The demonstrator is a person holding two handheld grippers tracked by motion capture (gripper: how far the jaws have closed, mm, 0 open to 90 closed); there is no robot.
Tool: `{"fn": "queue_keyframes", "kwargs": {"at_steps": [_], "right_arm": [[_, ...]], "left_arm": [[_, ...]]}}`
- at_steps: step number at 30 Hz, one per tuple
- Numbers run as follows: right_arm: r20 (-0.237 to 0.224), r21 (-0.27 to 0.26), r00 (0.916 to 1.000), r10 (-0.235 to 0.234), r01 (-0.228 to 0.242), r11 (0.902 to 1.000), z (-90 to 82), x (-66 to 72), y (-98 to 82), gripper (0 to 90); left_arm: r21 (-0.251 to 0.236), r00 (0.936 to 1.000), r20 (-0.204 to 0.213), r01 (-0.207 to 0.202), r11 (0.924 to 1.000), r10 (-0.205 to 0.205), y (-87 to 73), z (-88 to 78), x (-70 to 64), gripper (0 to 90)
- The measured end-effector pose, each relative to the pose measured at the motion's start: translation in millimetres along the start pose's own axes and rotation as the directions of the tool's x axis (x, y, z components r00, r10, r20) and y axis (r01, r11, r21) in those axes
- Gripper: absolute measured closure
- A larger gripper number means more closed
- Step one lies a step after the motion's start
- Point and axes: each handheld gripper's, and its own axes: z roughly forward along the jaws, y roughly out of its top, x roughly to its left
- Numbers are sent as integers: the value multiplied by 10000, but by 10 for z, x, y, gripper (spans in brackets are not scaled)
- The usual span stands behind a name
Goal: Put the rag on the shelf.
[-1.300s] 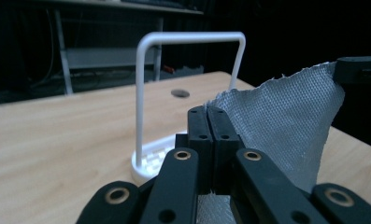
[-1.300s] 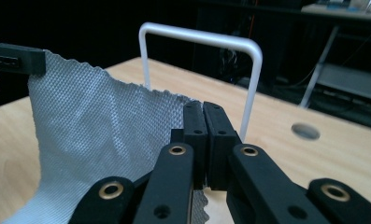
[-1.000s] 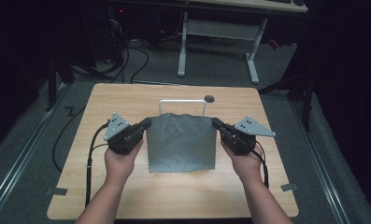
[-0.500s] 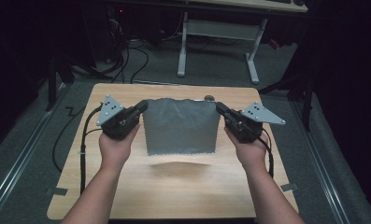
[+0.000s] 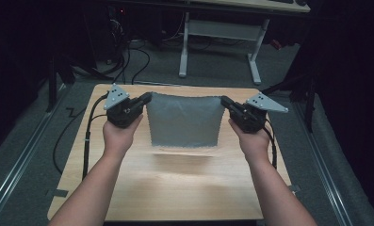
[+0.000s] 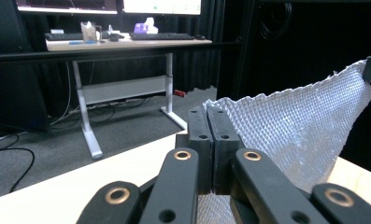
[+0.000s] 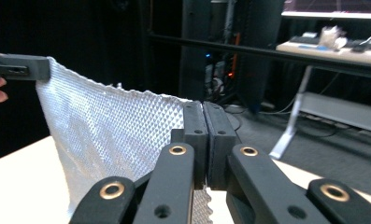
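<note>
Both hand-held grippers are clenched on cloth: the left hand-held gripper [image 5: 146,100] pinches one top corner of a grey, waffle-textured square cloth with zigzag-cut edges [image 5: 184,120], and the right hand-held gripper [image 5: 225,102] pinches the other top corner. In the left gripper view the two black jaws stand pressed together with the cloth's corner caught between them, and the right gripper view shows the same on its side, the fabric [image 7: 103,135] running off toward the far hand-held gripper [image 7: 19,66].

The cloth hangs between the two as a spread sheet, its top edge sagging a little in the middle, its lower edge off the light wooden counter [image 5: 175,188] and casting a soft shadow below. By my reading the picking-up and spreading-out are done; what is left, whether a fold or a lay-down, has not begun, since no crease or doubled layer shows anywhere in the fabric.

That counter is a pale wood top with rounded corners and nothing else on it that I can make out. Black cables [image 5: 88,136] trail from the hand-held grippers down its left and right sides. Around it the room is dark: grey carpeted floor, loose black cables behind the counter, and a white-legged desk [image 5: 184,42] beyond. The left gripper view shows that desk [image 6: 127,44] carrying keyboards and small items under lit screens.
</note>
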Motion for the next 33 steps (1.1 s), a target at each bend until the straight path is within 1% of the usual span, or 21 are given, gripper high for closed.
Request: {"fn": "queue_keyframes", "kwargs": {"at_steps": [3,5,6,9,14,15,16,17,18,20,21,22,23,25,26,28,29,30,33], "right_arm": [[55,109,10000,50,-50,9999,93,-35,14,897],[134,97,9999,89,-90,9999,165,-66,30,897],[195,100,9998,38,-40,9999,202,-82,41,897],[262,92,9995,171,-174,9998,310,-144,81,897],[408,201,9981,459,-467,9987,491,-264,118,896],[433,263,9980,452,-463,9986,529,-290,128,897],[463,290,9980,428,-442,9986,563,-317,137,896],[453,313,9978,479,-493,9983,597,-338,144,897],[450,372,9980,436,-453,9983,635,-357,149,897],[515,498,9984,212,-238,9985,713,-383,151,897],[538,547,9985,95,-125,9984,738,-392,147,897],[517,592,9987,42,-73,9982,766,-404,132,897],[479,722,9988,110,-145,9973,805,-413,102,896],[532,998,9985,99,-152,9949,858,-424,50,897],[531,1148,9986,-11,-51,9934,890,-436,22,897],[571,1345,9984,25,-102,9909,940,-451,-29,896],[506,1463,9987,74,-147,9891,958,-463,-50,896],[483,1569,9987,155,-229,9874,976,-472,-72,896],[477,1797,9988,89,-174,9836,1005,-489,-131,896]], "left_arm": [[-24,9996,-221,170,9999,-170,36,96,69,900],[-9,9992,-370,121,9999,-122,69,160,105,900],[-52,9989,-462,69,10000,-72,83,194,121,900],[45,9977,-674,-11,10000,14,127,305,178,900],[256,9965,-819,-137,9996,158,149,486,272,900],[283,9966,-815,-106,9995,128,140,517,298,900],[409,9966,-826,-42,9992,76,133,551,326,900],[486,9963,-851,-45,9988,87,120,584,348,900],[582,9964,-845,-34,9983,83,106,614,371,900],[733,9969,-647,486,9961,-439,66,660,441,900],[720,9960,-588,720,9948,-678,38,673,475,900],[766,9948,-586,880,9932,-836,-1,696,506,900],[902,9945,-573,922,9916,-873,-23,716,520,900],[1176,9949,-616,871,9892,-803,-86,764,541,900],[1295,9947,-586,912,9874,-842,-115,784,552,900],[1497,9948,-568,925,9844,-848,-167,807,567,900],[1555,9953,-597,852,9842,-767,-194,814,565,900],[1558,9955,-548,849,9841,-772,-221,816,566,900],[1647,9947,-414,996,9813,-940,-287,825,584,900]]}}
